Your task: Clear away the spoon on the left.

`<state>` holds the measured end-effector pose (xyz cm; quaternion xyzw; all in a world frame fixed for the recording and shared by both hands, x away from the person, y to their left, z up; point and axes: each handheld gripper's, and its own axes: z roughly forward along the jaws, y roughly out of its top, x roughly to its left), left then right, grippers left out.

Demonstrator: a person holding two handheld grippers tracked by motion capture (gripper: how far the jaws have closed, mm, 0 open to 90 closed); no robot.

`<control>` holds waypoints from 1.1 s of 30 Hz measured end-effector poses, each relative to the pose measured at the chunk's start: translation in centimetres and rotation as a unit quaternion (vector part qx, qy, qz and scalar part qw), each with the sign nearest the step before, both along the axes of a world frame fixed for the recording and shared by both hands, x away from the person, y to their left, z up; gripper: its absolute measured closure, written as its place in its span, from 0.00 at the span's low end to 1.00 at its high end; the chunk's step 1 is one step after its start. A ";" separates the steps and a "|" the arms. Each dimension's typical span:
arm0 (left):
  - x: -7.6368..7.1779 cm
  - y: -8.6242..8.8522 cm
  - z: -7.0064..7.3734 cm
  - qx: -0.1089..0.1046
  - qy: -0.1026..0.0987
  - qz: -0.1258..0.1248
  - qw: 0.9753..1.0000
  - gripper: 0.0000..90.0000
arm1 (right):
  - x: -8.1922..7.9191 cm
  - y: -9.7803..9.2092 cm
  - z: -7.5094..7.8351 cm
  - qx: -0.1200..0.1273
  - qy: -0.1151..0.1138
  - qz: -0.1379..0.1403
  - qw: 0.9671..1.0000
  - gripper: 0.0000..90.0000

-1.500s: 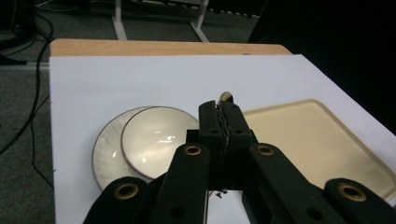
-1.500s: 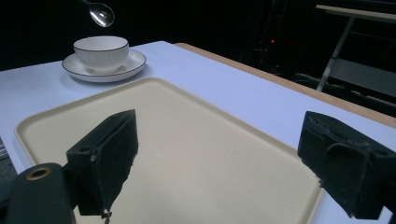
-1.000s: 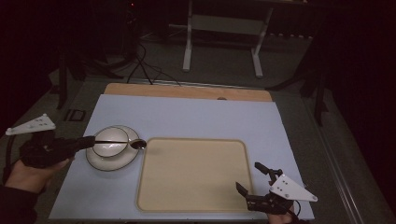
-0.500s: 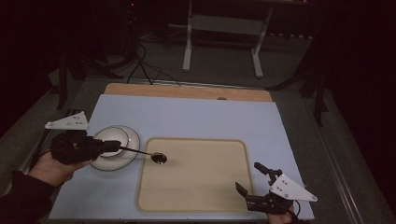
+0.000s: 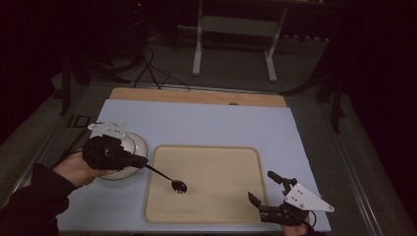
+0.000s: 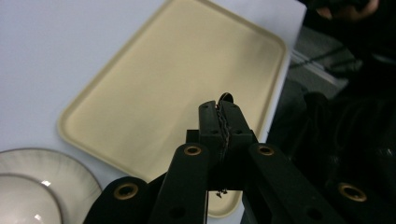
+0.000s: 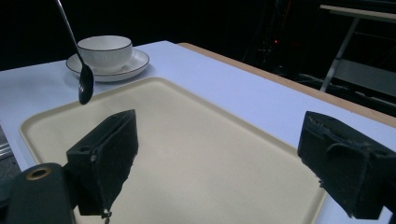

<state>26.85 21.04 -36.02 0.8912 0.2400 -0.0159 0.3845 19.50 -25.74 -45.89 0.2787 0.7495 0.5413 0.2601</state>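
- Left gripper [image 5: 140, 161] is clamping the spoon [image 5: 169, 180] by its handle, jaws pressed tight together on it.
- Spoon is angling down toward 4 o'clock, its bowl hanging over the left part of the tray [image 5: 216, 196]; contact with the tray cannot be told.
- Cup [image 7: 104, 48] is sitting on the saucer [image 7: 135, 63], at 9 o'clock from the tray on the bench [image 5: 206, 123].
- Right gripper [image 5: 268, 194] is resting wide open, holding nothing, at the tray's 5 o'clock corner.

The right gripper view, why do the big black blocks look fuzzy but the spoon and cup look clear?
Right gripper view: the gripper's own jaws sit close to the lens, so they blur; the spoon and cup farther off look sharper. High view: the room behind the table is dark, and the tray is evenly lit.
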 end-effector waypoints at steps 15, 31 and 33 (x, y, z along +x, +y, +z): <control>1.8 -4.3 0.0 0.059 0.039 -0.085 0.994 1.00 | 0.0 -0.1 0.0 0.001 0.001 0.003 1.000 0.14; 4.2 -9.2 -1.8 0.140 0.092 -0.140 0.976 1.00 | 0.1 -0.2 0.0 0.002 0.004 0.004 1.000 0.14; 4.3 -9.5 -1.9 0.144 0.094 -0.141 0.975 1.00 | 0.1 -0.2 0.0 0.002 0.003 0.004 1.000 0.14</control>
